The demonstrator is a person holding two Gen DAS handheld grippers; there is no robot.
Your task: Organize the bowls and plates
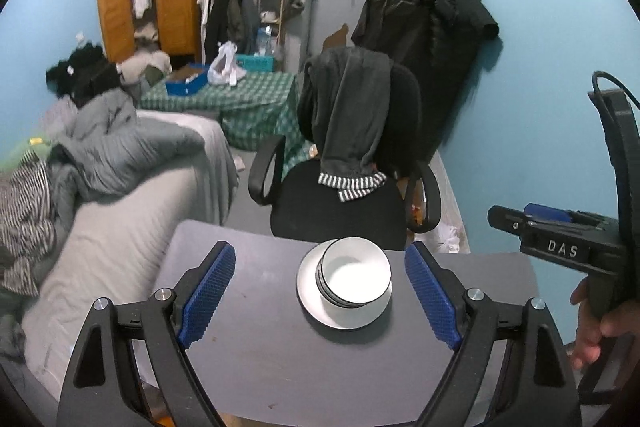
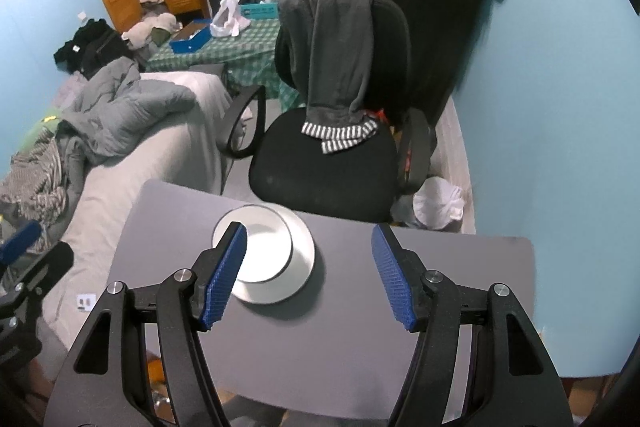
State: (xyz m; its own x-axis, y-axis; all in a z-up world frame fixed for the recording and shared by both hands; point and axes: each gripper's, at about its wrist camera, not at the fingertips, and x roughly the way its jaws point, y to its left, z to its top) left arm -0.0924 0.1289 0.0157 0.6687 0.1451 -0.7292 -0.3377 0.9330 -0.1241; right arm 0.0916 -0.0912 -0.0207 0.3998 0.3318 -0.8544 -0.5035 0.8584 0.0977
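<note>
A grey bed point(image 1: 120, 227) runs along the left of the small grey table point(image 1: 260, 355), piled with a rumpled grey duvet point(image 1: 120, 151). Just beyond the table's far edge stands a black office chair point(image 1: 340, 203), with a dark garment point(image 1: 352, 115) draped over its back.

On the table, toward its far edge, sits a white plate point(image 1: 320, 311) carrying a stack of white bowls point(image 1: 356, 271), nested one inside another and leaning a little toward the chair.

The left gripper point(image 1: 320, 295) hangs above the table with its blue pads point(image 1: 208, 291) spread wide, nothing between them touching. The right gripper point(image 2: 308, 275) hovers to the right of the plate, its jaws apart and empty, its left pad point(image 2: 226, 275) lying across the view of the bowls.
</note>
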